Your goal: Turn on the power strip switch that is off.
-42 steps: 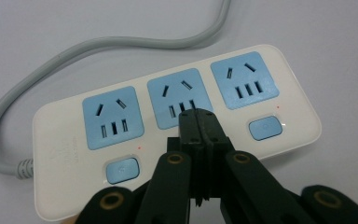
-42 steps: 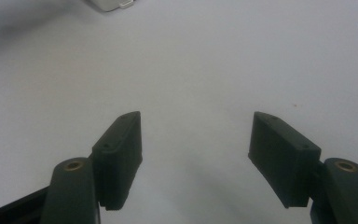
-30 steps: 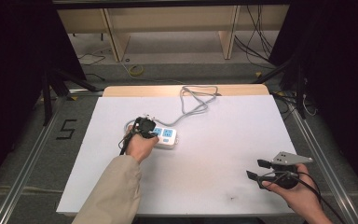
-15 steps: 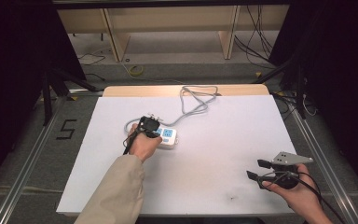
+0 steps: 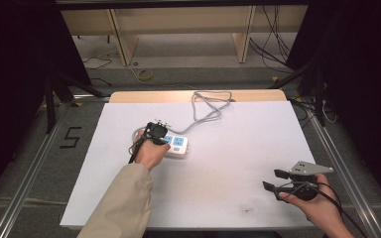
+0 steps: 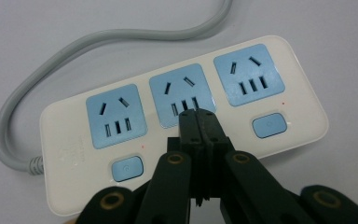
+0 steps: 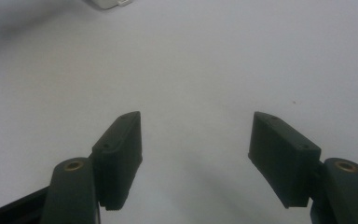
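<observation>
- White power strip point(image 6: 186, 126) lying flat on the white table point(image 5: 238, 148), left of the middle, with three blue socket panels in a row and blue buttons along one edge.
- Grey cable point(image 5: 206, 111) leaving one end of the strip, curling toward the far edge of the table, up to the wooden board point(image 5: 198, 95) there.
- Left gripper point(image 6: 198, 122) held over the strip, jaws pressed together with nothing between them, tips pointing at the lower slots of the middle socket point(image 6: 182, 95); touching or only just above, cannot tell.
- In the left gripper view, one blue button point(image 6: 127, 168) to the left of the jaws, another blue button point(image 6: 269, 125) to the right.
- From above, left hand point(image 5: 149, 151) and beige sleeve point(image 5: 124, 203) reaching in from the bottom, covering the near left end of the strip.
- Right gripper point(image 5: 275, 181) well apart from the strip, near the right front corner of the table, held in the right hand point(image 5: 315, 203).
- Jaws of the right gripper spread wide, empty, only bare white surface between them.
- Grey three-cornered plate point(image 5: 310, 168) visible on top of the right gripper.
- Figure "5" point(image 5: 70, 137) marked on the floor left of the table.
</observation>
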